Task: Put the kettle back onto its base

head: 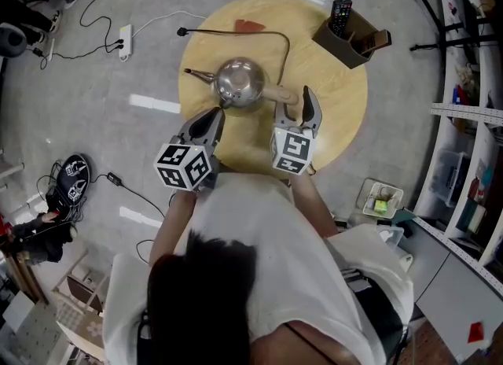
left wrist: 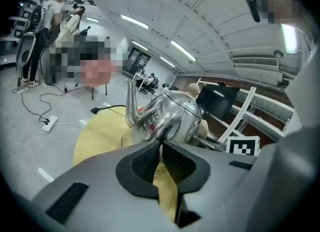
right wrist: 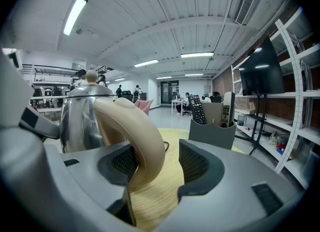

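Round table [head: 338, 112] — kettle [head: 240, 82], base perhaps hidden beneath

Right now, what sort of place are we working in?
Probably an open-plan office or lab: a round wooden table stands on a grey floor with a power strip and loose cables, white storage shelves stand alongside, and strip lights run overhead.

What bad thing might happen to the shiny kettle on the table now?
The open right gripper has the shiny steel kettle's curved beige handle between its jaws, not squeezed, so a sideways pull might tip the kettle. The shut left gripper sits close to the kettle's body and might bump it. The black cord curls across the round wooden table behind the kettle and might snag.
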A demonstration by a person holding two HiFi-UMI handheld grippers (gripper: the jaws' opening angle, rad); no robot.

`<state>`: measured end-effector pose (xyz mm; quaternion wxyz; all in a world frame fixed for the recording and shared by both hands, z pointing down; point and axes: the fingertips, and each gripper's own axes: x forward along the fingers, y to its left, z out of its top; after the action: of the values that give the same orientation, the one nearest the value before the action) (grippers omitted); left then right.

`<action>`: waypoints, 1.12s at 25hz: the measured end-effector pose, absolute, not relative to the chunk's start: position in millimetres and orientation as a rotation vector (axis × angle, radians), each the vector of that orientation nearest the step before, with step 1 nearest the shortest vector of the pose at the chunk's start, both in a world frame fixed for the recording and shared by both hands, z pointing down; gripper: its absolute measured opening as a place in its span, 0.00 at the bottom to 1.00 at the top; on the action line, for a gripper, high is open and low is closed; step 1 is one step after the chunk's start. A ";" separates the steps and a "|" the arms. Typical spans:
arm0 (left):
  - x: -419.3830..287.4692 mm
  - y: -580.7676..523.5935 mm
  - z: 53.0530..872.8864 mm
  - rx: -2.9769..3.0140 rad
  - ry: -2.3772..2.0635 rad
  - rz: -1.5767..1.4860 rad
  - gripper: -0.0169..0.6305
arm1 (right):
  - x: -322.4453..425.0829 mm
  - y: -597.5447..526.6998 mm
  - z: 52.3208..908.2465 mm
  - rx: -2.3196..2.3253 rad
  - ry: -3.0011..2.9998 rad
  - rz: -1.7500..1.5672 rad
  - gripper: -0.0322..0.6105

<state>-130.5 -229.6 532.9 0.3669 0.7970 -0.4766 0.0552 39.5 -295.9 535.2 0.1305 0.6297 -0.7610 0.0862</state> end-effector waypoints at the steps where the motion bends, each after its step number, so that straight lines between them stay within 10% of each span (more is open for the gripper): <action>1: -129.9 -229.2 533.5 2.048 -1.224 0.143 0.09 | 39.1 -294.3 537.0 1.826 -2.205 0.259 0.41; 28: -126.4 -219.4 529.6 2.050 -1.231 0.083 0.09 | 31.9 -225.8 518.7 1.586 -2.370 0.492 0.41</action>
<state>-126.4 -219.4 529.6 0.3657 0.7975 -0.4787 0.0323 31.9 -225.8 518.7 0.1234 0.5438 -0.8128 0.1686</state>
